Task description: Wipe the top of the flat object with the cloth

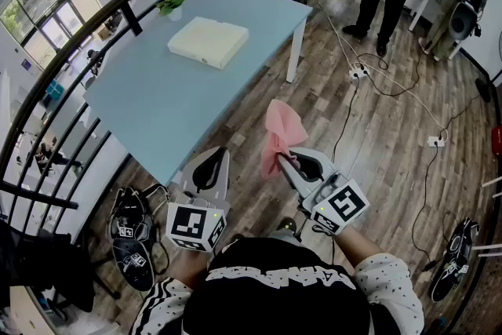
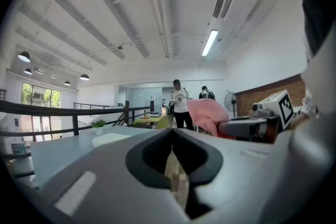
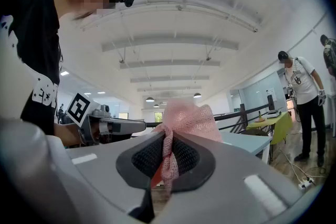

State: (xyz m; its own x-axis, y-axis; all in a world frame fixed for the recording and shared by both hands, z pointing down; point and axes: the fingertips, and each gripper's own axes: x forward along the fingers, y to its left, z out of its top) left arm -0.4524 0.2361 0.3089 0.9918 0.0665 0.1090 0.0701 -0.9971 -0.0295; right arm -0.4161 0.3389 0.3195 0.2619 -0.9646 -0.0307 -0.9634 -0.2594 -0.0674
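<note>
Off the near end of the pale blue table (image 1: 149,102), over the wooden floor, both grippers hang short of the work. The right gripper (image 1: 284,159) has its jaws clamped on a pinch of the pink cloth (image 1: 282,129). The right gripper view shows a thin twisted strand between the pads, with the bulk of the cloth bunched loosely above the tips. The left gripper (image 1: 212,161) has its jaws together with only a slit between them and nothing in it. The flat object (image 1: 208,41), a cream slab, lies toward the far end of the table, well apart from both grippers, with a small potted plant (image 1: 171,5) near it beyond its far corner. Wiping has not begun. The hold looks slight, so drag across the slab could pull the strand free or fold the bunch aside, leaving hard jaw tips to scrape the top. The slab looks light and nothing pins it. A firm stroke may push it along the table, toward the plant or an edge, unless the left gripper steadies it.
</note>
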